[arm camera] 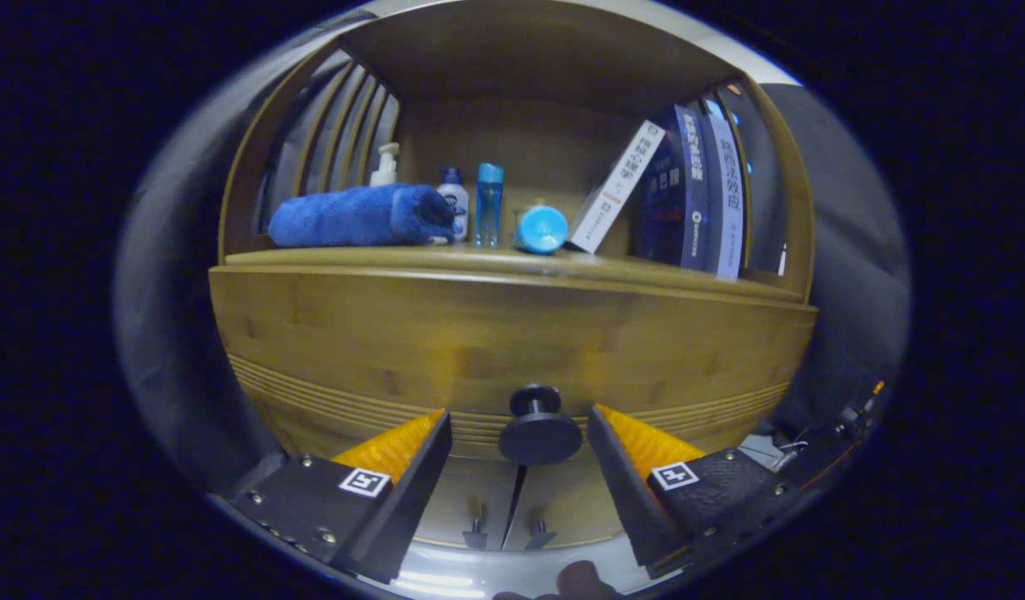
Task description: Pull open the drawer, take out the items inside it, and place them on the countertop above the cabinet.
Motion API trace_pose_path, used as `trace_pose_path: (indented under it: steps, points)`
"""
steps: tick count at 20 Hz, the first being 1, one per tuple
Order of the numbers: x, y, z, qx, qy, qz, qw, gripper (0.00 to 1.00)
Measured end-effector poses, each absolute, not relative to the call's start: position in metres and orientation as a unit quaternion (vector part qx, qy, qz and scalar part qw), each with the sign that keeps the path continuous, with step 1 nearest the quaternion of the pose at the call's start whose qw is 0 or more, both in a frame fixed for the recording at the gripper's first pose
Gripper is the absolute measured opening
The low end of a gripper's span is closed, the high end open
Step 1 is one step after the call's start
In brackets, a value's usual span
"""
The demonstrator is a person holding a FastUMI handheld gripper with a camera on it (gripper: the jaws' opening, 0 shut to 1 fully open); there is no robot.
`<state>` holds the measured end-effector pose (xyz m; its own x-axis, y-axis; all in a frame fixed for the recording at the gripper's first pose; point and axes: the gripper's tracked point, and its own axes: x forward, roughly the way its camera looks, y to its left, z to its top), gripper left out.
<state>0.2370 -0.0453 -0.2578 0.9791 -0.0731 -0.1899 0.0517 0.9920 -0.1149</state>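
Tool (518,433) fingers spread on either side of drawer knob (540,427).

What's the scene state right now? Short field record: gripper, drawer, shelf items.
gripper: gripper open, one finger on each side of the drawer knob, not pressing it
drawer: drawer front closed
shelf above drawer: rolled blue towel, pump bottle, small white bottle, blue tube, blue cap, leaning books
below drawer: two cabinet doors with small knobs
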Motion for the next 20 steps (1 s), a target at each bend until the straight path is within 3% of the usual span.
trace_pose_path:
  steps: [10, 20]
  points:
    - [0.12, -0.019, -0.143, -0.115, -0.008, -0.019, 0.993, 0.99]
    - [0.023, -0.047, -0.053, -0.06, -0.018, -0.006, 0.998, 0.96]
